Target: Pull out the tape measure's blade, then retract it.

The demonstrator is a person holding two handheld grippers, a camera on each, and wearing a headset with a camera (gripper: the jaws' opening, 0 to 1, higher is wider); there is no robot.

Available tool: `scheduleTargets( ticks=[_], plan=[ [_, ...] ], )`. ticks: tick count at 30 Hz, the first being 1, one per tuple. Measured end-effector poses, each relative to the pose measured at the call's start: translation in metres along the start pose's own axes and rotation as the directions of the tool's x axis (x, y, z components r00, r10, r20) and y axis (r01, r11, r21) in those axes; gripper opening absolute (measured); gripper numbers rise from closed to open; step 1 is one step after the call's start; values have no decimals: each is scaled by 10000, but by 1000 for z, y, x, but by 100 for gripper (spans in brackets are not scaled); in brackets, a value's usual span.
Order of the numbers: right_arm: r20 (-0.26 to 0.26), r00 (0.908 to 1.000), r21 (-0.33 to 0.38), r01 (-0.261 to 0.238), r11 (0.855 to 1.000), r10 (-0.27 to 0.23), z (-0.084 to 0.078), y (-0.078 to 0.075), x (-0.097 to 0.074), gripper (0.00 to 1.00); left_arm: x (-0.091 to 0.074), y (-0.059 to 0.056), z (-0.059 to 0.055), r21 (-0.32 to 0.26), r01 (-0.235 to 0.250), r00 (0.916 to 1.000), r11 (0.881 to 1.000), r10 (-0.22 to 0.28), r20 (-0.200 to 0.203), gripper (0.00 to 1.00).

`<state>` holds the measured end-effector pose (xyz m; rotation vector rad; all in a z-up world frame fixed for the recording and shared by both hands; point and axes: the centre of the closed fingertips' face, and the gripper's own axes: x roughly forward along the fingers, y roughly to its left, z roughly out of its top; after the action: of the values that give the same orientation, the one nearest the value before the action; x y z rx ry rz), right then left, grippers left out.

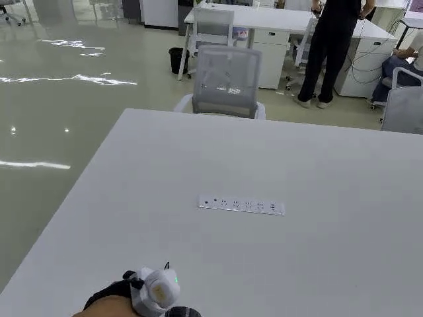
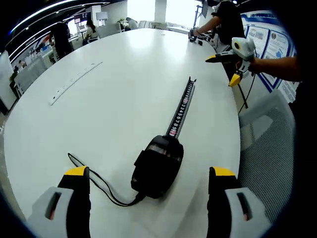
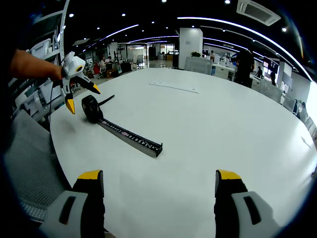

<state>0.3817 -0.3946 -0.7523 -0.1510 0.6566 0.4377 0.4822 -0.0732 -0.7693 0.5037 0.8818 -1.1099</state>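
Tape measure (image 2: 157, 168) lies on the white table (image 2: 124, 69), its blade (image 2: 182, 106) out flat. Left gripper (image 2: 149, 171), jaws apart, hangs just by the black case, likely to steady it. Right gripper (image 3: 161, 174), also apart, faces the blade's hooked tip, apparently to guide retraction.

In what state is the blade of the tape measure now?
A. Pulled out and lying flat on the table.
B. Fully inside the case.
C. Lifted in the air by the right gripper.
A: the blade runs out from the black case and lies along the white table, and no jaws touch it.
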Motion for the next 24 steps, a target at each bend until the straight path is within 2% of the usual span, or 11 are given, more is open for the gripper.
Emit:
scheduleTargets(
  ticks=[2,8,11,12,14,15,18,19,20,21,24],
  plan=[
    [24,10000,-19,-44,10000,44,1,3,0,96,-7,-1,-5,-416,-121,9987,9991,142,492,99],
    [96,9996,-52,-252,9997,252,-2,13,0,96,-29,-9,-23,-1192,-472,9913,9917,612,1165,99],
    [106,9995,-35,-292,9996,292,-5,16,-1,96,-43,-10,-21,-1913,-542,9718,9800,958,2154,98],
    [108,9995,-11,-285,9996,285,-6,17,-2,96,-48,-16,-19,-2356,-178,9579,9717,841,2745,98],
    [83,9996,32,-286,9996,286,-8,18,-3,96,-55,-32,-19,-2782,835,9436,9569,138,3307,99],
    [73,9995,54,-294,9996,293,-9,19,-4,96,-60,-33,-22,-2560,672,9320,9644,310,3612,99],
    [4,9997,69,-264,9996,264,-14,18,-5,96,-67,-28,-50,-2346,-257,9559,9718,926,2788,93],
    [-3,9997,103,-253,9996,253,-15,17,-5,96,-69,-27,-52,-2477,-271,9527,9685,1001,2870,92],
    [-18,9997,126,-236,9996,236,-17,17,-6,96,-73,-21,-54,-2840,-452,9386,9578,1381,3163,95],
    [-25,9997,139,-227,9996,227,-16,18,-7,96,-77,-17,-56,-3036,-542,9324,9513,1570,3256,99],
    [-68,9998,177,-203,9996,205,-19,17,-7,96,-86,-17,-67,-3363,-612,9313,9398,1750,3194,99]
  ],
)
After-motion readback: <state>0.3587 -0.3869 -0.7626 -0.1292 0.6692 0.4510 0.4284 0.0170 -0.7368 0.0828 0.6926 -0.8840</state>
